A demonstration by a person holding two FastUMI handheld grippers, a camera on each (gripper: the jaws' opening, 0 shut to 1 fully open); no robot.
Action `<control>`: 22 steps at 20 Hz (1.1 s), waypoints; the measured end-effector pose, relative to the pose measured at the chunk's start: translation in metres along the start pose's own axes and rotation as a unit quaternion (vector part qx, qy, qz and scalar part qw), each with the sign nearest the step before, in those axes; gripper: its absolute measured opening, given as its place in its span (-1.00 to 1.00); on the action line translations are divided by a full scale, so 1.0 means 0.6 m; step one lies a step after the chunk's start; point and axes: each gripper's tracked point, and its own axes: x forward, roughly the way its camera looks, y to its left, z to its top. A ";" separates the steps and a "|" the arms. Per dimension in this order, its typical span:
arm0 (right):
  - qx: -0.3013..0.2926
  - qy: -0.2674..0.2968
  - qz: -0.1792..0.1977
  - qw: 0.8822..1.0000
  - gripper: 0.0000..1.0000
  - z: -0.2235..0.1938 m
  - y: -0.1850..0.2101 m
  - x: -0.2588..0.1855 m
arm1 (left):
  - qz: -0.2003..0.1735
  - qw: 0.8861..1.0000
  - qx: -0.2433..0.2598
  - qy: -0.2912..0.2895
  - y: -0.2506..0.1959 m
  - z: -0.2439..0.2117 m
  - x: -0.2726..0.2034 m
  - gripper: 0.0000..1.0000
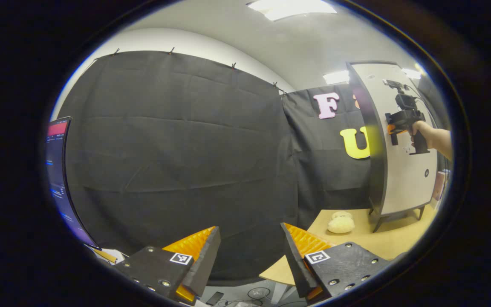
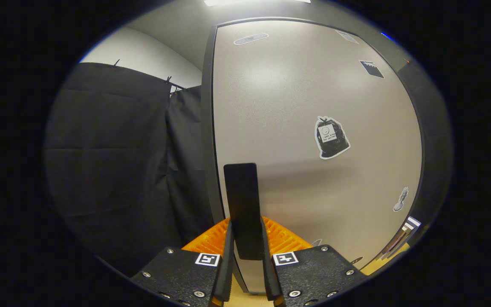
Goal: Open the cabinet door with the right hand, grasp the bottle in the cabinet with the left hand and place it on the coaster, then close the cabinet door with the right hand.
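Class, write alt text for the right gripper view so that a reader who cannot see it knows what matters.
The right tongs are shut on the black door handle of a pale grey cabinet door, which bears a few stickers. To the left of the door hangs the booth's black cloth wall.

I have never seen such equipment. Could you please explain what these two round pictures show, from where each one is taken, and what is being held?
A person holds a pair of tongs in each hand, and a camera rides on each. In the left gripper view, the left tongs are open and hold nothing. Farther off, a hand holds the right tongs against the cabinet, which stands on a wooden table beside a small cream-coloured soft thing. In the right gripper view, the right tongs are shut on the black door handle.
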 end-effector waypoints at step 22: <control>-0.011 0.017 0.084 0.996 -0.63 -0.001 -0.007 -0.054 | -0.099 0.995 -0.009 -0.023 -0.118 0.042 0.029 0.60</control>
